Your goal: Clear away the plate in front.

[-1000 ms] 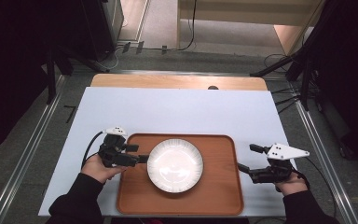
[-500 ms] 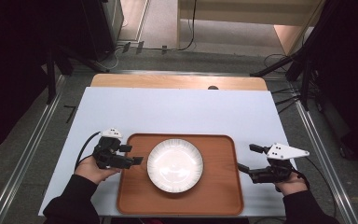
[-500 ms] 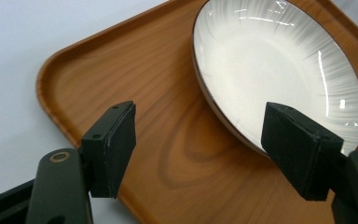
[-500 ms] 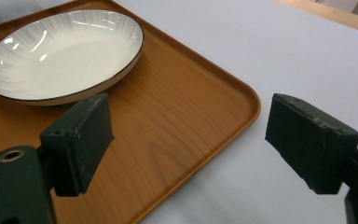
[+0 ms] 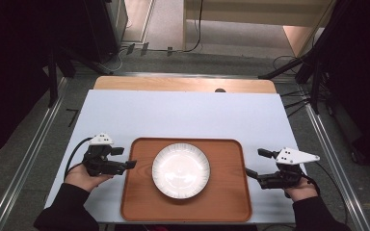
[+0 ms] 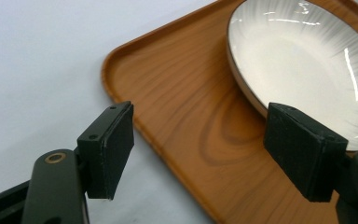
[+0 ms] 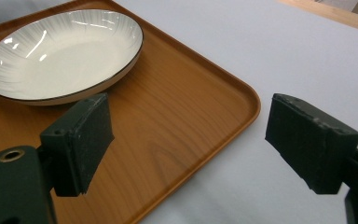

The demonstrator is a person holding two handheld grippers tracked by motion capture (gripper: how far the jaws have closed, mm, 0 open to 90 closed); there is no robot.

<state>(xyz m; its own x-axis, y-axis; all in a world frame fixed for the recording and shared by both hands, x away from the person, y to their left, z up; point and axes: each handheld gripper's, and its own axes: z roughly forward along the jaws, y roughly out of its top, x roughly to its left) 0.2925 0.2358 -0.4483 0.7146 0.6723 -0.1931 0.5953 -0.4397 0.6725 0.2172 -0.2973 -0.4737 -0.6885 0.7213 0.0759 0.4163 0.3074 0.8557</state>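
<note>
Backing off to the tray's left edge, the left claw point(image 5: 125, 158) has just been opening, and its jaws now stand released with nothing between them; the right claw point(image 5: 256, 163) waits just as empty by the right edge. Between them the white plate point(image 5: 181, 170) sits flat on the wooden tray point(image 5: 226, 202), near the table's point(image 5: 183, 115) front edge. Setting the plate down looks done; what may remain is lifting the tray by its sides.
</note>
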